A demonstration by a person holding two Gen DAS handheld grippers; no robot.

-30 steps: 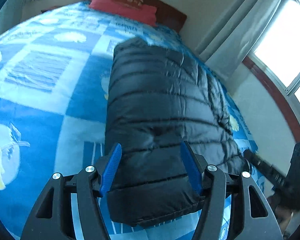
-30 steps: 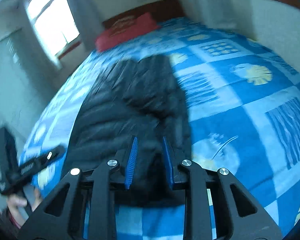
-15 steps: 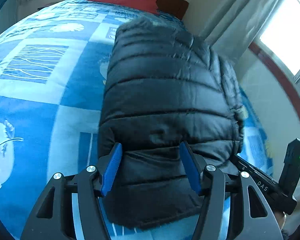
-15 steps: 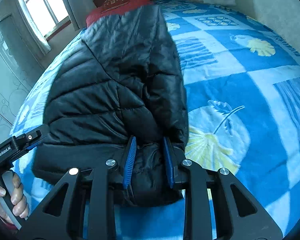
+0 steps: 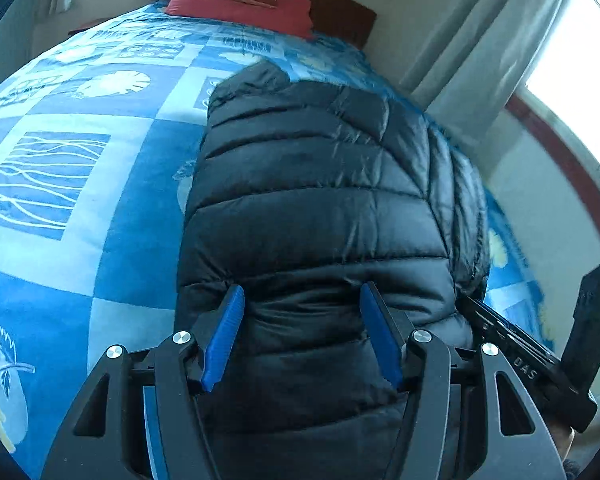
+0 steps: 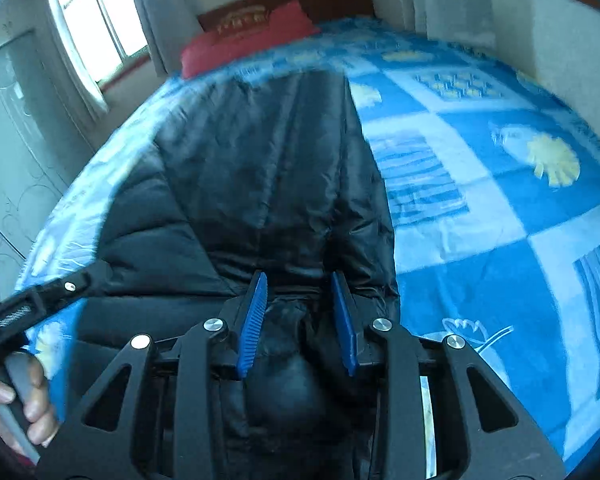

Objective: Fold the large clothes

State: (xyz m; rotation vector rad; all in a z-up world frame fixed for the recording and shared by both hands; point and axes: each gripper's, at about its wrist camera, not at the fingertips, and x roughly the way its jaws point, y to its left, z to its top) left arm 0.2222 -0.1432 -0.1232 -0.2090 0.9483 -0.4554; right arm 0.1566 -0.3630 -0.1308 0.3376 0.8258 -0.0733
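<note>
A black quilted puffer jacket (image 5: 320,208) lies lengthwise on the blue patterned bedspread (image 5: 80,184). My left gripper (image 5: 302,300) has its blue pads wide apart with the jacket's near hem bulging between them. My right gripper (image 6: 300,284) holds a thick bunch of the jacket (image 6: 268,184) between its blue pads, which stand partly apart around the padding. The near end of the jacket is raised off the bed. Each gripper shows in the other's view, the right one at the left wrist view's right edge (image 5: 512,356) and the left one at the right wrist view's left edge (image 6: 40,296).
A red pillow (image 5: 240,4) lies at the wooden headboard (image 5: 340,8). Curtains and a window (image 5: 572,72) run along one side of the bed, with a wall close by. A cabinet door (image 6: 16,128) stands past the bed's edge. A hand (image 6: 16,404) holds the left gripper's handle.
The near end of the jacket has been lifted and carried towards the headboard. The right gripper's pads have widened slightly around the bunched fabric. The left pads stay wide apart.
</note>
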